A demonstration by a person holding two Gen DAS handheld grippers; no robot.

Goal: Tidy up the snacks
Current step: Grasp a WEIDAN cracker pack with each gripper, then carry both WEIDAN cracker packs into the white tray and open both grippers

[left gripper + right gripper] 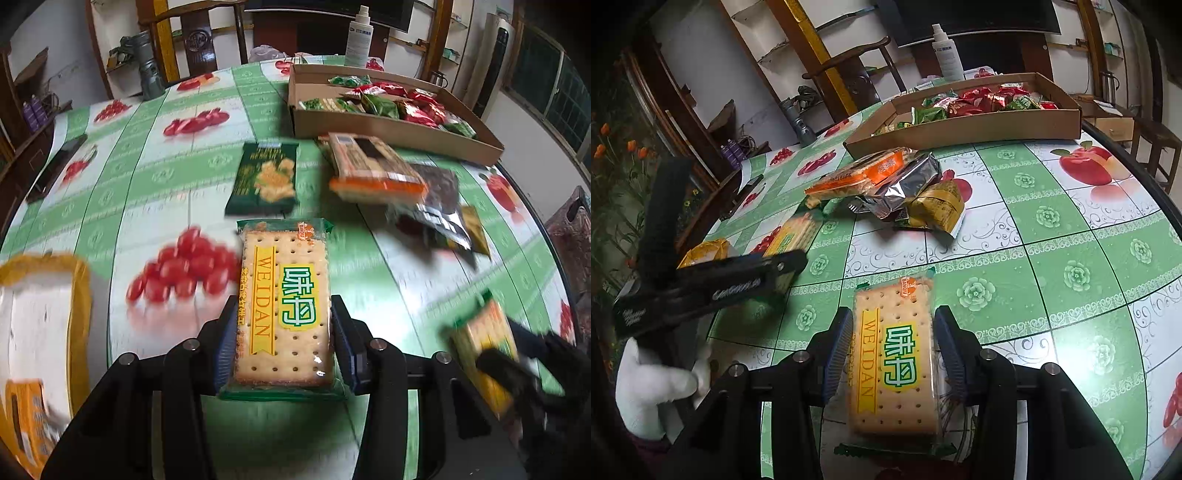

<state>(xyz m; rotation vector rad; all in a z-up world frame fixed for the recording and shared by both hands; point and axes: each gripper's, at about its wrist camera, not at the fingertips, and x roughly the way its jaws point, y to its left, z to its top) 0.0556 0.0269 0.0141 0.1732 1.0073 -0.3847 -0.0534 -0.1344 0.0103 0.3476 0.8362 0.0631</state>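
Note:
My left gripper (284, 332) is shut on a Weidan cracker pack (284, 310) and holds it above the table. My right gripper (892, 343) is shut on a second Weidan cracker pack (894, 365), also lifted. The right gripper and its pack show blurred at the lower right of the left wrist view (487, 354). The left gripper shows at the left of the right wrist view (713, 280). A dark green snack bag (264, 179) lies on the table. An orange cracker pack (373, 170) rests on a silver pack (908, 184) and a yellow pack (938, 206).
A cardboard tray (388, 127) with several red and green snack packets stands at the far right. A white spray bottle (359, 37) stands behind it. A yellow-rimmed box (40, 306) is at the left. A phone (55, 166) lies near the table's left edge.

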